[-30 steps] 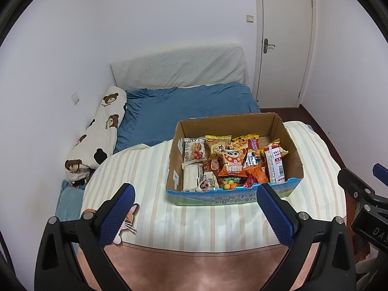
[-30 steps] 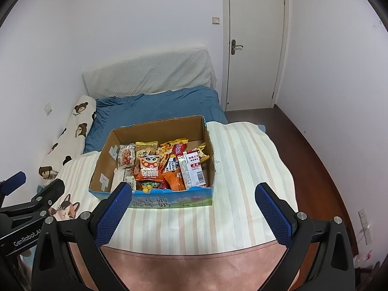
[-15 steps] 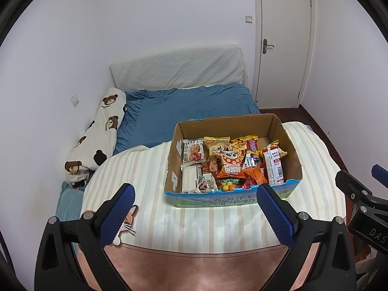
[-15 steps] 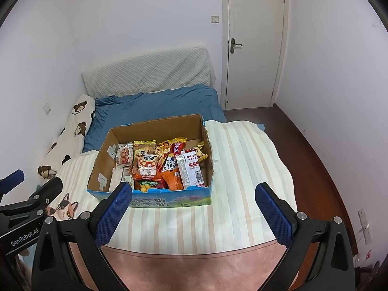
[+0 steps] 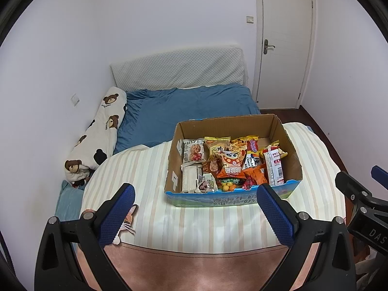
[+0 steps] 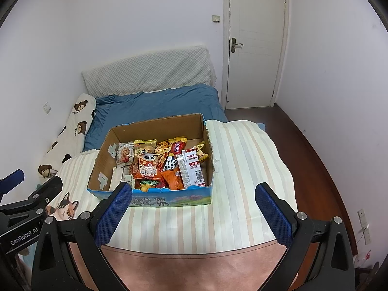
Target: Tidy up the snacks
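Cardboard box (image 5: 232, 195) sits on striped blanket (image 5: 135, 169) at 12 o'clock from both tools. Snack packs (image 5: 230, 162) all inside the box, none loose on the bed. L gripper (image 5: 195, 208) & R gripper (image 6: 194, 209) both spread wide, holding nothing. Fits done or pre-sort; can't tell which.

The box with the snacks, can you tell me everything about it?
The box is open-topped brown cardboard, its low front wall printed blue with pictures and writing, and white stickers on its inner left wall. It sits flat on the striped blanket, packed with snack packets toward the front. Nothing grips it.
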`<state>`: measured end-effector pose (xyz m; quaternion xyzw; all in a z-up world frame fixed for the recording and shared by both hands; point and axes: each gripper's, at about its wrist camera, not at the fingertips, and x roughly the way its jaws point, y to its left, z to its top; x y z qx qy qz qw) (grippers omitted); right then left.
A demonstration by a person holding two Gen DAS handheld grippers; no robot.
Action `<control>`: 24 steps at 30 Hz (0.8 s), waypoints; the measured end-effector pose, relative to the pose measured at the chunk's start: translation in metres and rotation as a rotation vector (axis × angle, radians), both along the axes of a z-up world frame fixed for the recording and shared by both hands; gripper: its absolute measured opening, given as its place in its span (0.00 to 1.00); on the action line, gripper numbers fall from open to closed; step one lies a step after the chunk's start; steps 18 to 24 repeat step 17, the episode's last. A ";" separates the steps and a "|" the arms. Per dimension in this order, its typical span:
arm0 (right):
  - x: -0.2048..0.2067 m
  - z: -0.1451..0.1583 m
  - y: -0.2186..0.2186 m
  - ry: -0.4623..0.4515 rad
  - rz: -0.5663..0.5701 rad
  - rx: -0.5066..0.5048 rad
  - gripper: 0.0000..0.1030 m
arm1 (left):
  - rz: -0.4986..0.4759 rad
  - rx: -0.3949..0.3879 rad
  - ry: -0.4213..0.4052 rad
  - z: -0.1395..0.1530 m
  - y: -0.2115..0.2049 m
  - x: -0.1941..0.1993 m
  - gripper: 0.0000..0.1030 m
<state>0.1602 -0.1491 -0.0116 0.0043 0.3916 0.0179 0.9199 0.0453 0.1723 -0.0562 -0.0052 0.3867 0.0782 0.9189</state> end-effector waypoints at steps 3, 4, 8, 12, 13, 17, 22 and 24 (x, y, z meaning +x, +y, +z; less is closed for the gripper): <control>0.000 0.001 0.001 -0.003 0.003 -0.002 1.00 | -0.003 0.001 0.000 0.000 0.001 0.000 1.00; 0.000 0.002 0.001 -0.005 0.003 -0.002 1.00 | -0.006 0.001 -0.001 0.000 0.001 0.000 1.00; 0.000 0.003 0.002 -0.007 0.004 -0.002 1.00 | -0.003 0.003 -0.003 0.000 0.001 0.000 1.00; 0.000 0.003 0.002 -0.006 0.005 -0.004 1.00 | 0.004 0.005 -0.007 0.001 -0.001 -0.001 1.00; 0.001 0.003 0.002 -0.005 0.005 -0.003 1.00 | 0.006 0.006 -0.010 0.001 -0.001 -0.001 1.00; 0.001 0.004 0.002 -0.007 0.003 -0.004 1.00 | 0.016 0.005 -0.017 0.004 -0.004 -0.003 1.00; 0.001 0.004 0.002 -0.007 0.003 -0.004 1.00 | 0.016 0.005 -0.017 0.004 -0.004 -0.003 1.00; 0.001 0.004 0.002 -0.007 0.003 -0.004 1.00 | 0.016 0.005 -0.017 0.004 -0.004 -0.003 1.00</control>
